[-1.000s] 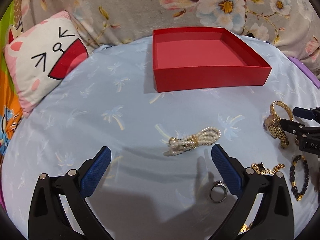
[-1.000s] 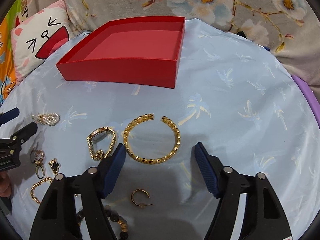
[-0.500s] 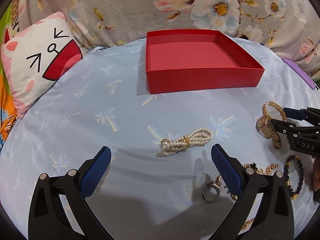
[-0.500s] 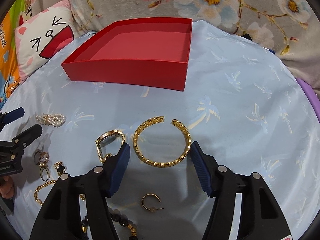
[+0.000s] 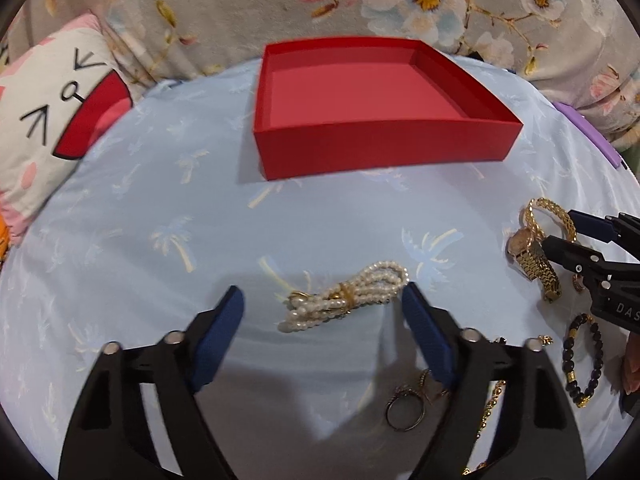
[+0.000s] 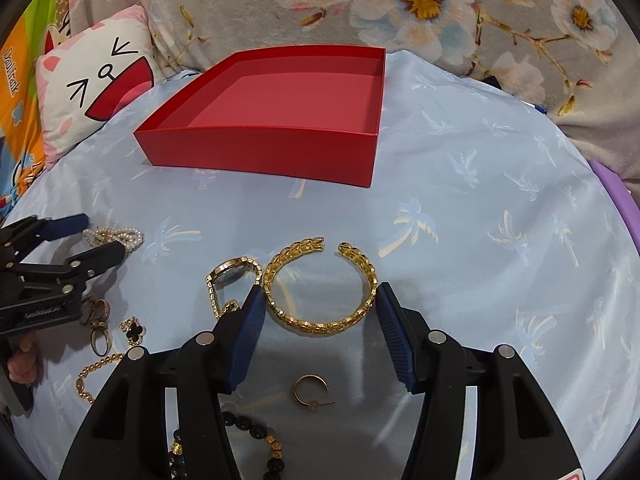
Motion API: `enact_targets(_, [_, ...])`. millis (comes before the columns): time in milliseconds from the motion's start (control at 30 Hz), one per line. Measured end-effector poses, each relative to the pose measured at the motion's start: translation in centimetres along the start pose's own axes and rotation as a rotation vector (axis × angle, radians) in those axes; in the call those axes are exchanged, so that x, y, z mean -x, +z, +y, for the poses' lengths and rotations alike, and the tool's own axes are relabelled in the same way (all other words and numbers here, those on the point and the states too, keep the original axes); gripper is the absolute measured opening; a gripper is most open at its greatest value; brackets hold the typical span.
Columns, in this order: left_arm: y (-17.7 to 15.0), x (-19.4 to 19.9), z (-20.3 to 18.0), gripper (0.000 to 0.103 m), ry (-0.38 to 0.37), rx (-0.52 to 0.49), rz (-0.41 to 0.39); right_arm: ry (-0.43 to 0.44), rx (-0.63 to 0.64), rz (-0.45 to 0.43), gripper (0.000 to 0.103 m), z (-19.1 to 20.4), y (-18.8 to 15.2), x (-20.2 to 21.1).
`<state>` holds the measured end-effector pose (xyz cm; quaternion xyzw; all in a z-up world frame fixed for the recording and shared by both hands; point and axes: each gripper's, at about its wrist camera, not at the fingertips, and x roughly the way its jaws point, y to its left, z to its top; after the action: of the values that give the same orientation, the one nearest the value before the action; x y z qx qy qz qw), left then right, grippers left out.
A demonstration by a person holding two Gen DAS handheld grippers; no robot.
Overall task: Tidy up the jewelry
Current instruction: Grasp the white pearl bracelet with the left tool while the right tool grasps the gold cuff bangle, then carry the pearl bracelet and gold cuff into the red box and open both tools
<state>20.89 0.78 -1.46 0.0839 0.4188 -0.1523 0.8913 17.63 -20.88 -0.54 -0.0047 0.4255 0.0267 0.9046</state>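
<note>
An empty red box (image 5: 380, 148) stands at the back of the blue cloth; it also shows in the right wrist view (image 6: 264, 148). My left gripper (image 5: 322, 308) is open, its jaws on either side of a bundled pearl strand (image 5: 344, 296). My right gripper (image 6: 318, 300) is open, its jaws around a gold cuff bangle (image 6: 320, 284). A gold watch (image 6: 230, 280) lies just left of the bangle. The right gripper also shows in the left wrist view (image 5: 560, 236), and the left gripper in the right wrist view (image 6: 96, 240).
A gold hoop earring (image 6: 308, 390), a black bead bracelet (image 5: 582, 360), rings (image 6: 94, 312), a clover charm (image 6: 134, 330) and a gold chain (image 6: 90, 376) lie on the blue palm-print cloth (image 6: 480, 240). A cat pillow (image 5: 52, 112) sits at the left, floral fabric behind.
Both grippers have moved forward and down. The left jaws now flank the pearl strand and have narrowed. The right jaws now flank the gold bangle.
</note>
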Motion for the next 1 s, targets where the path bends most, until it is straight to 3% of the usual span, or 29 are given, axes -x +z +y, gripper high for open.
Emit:
enact_targets(133, [-0.4,0.4,-0.4,0.055,-0.020,-0.014,-0.009,0.007,-0.010,0.004,0.055,-0.2,0.0,0.0])
enact_targets(300, [-0.7,0.9,-1.0,0.029,-0.034,-0.037,-0.020,0.012,-0.015,-0.007,0.055,-0.4,0.0,0.6])
enact_targets(400, [-0.9,1.0,-1.1,0.019,-0.043,-0.037,-0.022,0.020,-0.023,-0.012,0.055,-0.6,0.0,0.9])
enact_targets(633, [-1.5,1.9,-1.5,0.012,-0.098,-0.027,-0.013,0.030,-0.035,-0.040,0.055,-0.7,0.0,2.2])
enact_targets(1000, [0.0,6.2,-1.6,0.010,-0.090,-0.035,-0.131,0.057,-0.013,-0.106,0.055,0.2,1.1,5.3])
